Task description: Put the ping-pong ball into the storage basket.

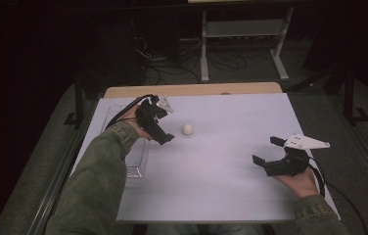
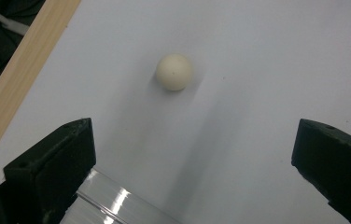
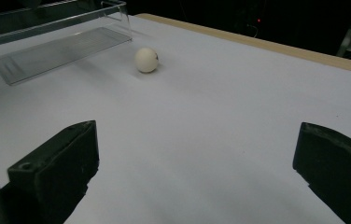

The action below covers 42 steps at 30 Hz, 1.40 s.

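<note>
A small cream ball [image 1: 187, 129] rests on the white tabletop [image 1: 221, 161], left of centre. My left gripper [image 1: 165, 123] hovers just left of the ball, open, with its jaws spread wide and nothing between them. In the left gripper view the ball [image 2: 174, 72] lies ahead of the gripper [image 2: 194, 135], beyond its tips. My right gripper [image 1: 266, 150] is open and empty near the table's right side, pointing left. The ball [image 3: 146, 59] sits far ahead of the right gripper [image 3: 194, 135].
A clear plastic tray [image 1: 134, 156] lies at the table's left edge, partly under the left forearm; it also shows as the tray [image 3: 57, 42] and a tray rim [image 2: 113, 203]. A wooden strip [image 1: 192, 89] borders the far edge. Cables and a metal stand [image 1: 243, 44] stand behind.
</note>
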Each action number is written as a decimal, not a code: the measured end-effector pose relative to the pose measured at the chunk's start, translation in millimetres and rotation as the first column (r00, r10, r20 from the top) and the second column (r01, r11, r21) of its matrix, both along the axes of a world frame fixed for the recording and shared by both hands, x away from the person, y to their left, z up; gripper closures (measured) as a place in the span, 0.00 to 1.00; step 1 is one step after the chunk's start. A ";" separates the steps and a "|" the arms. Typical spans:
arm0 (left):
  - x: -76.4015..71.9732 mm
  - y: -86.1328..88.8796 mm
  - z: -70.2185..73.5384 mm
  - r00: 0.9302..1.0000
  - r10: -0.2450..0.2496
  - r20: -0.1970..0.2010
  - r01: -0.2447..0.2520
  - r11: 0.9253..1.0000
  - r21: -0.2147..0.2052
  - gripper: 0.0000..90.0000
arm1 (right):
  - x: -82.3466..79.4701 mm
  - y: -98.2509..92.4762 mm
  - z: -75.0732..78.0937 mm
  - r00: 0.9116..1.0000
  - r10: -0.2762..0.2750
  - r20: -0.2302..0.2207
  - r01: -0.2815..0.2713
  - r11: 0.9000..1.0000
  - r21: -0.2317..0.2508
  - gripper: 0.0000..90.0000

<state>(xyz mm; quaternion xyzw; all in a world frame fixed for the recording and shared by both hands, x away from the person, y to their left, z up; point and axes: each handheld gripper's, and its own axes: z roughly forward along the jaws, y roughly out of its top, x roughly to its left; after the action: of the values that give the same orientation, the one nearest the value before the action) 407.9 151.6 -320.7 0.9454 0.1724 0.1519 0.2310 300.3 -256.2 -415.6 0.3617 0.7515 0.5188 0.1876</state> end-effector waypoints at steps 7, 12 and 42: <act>8.6 -8.2 0.5 1.000 -0.009 -0.010 0.010 1.000 0.019 0.00 | -0.5 0.4 -0.4 1.000 0.002 -0.003 -0.002 1.000 -0.001 0.00; 11.0 -13.3 -2.6 1.000 -0.022 -0.018 0.022 0.999 0.028 0.00 | -2.1 1.0 -0.2 1.000 0.008 -0.001 -0.008 1.000 -0.005 0.00; 31.4 -45.5 -5.3 0.996 -0.076 -0.047 0.080 0.993 0.082 0.00 | -15.3 -13.9 -0.9 1.000 -0.024 0.004 0.024 0.999 0.022 0.00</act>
<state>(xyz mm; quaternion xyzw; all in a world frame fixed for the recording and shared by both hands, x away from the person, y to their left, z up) 439.3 106.0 -326.0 0.9634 0.1339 0.1293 0.1929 285.0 -270.2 -416.5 0.3715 0.7412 0.5254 0.1915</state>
